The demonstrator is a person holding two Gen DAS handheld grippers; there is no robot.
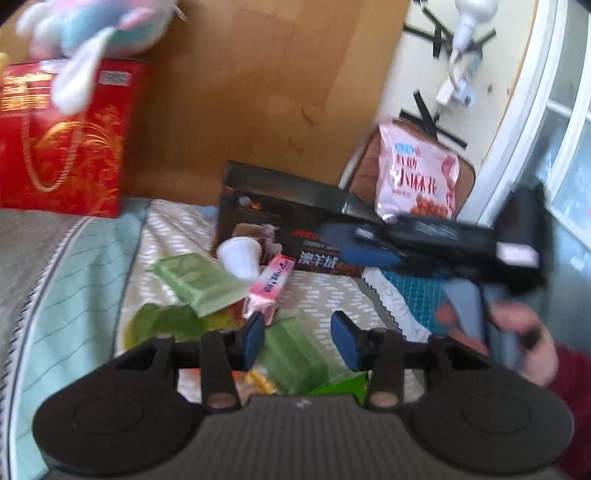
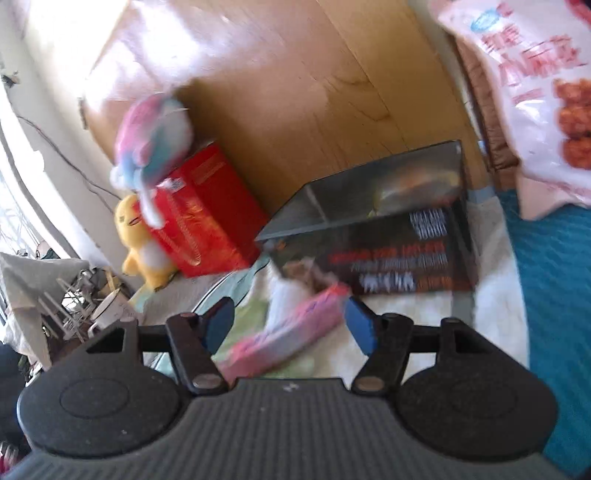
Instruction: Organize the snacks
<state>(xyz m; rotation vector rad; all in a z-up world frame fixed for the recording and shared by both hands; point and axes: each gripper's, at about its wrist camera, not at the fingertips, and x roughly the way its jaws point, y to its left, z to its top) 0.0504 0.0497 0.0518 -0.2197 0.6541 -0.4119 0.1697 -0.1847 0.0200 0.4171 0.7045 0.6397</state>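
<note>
Left wrist view gives me the bed (image 1: pixel 173 229) with its patterned cover, a red gift box (image 1: pixel 62 140) at the headboard under a plush toy (image 1: pixel 92 26), and a dark open box (image 1: pixel 291 225) lying mid-bed. A pink snack bag (image 1: pixel 415 173) leans on a chair beyond it. Green packets (image 1: pixel 199 280) and a pink bar (image 1: pixel 271 286) are scattered just ahead of my left claw (image 1: pixel 297 341), whose pads stand apart and hold nothing. On the right wrist view, my right claw (image 2: pixel 290 325) gapes empty above the pink bar (image 2: pixel 288 328).
</note>
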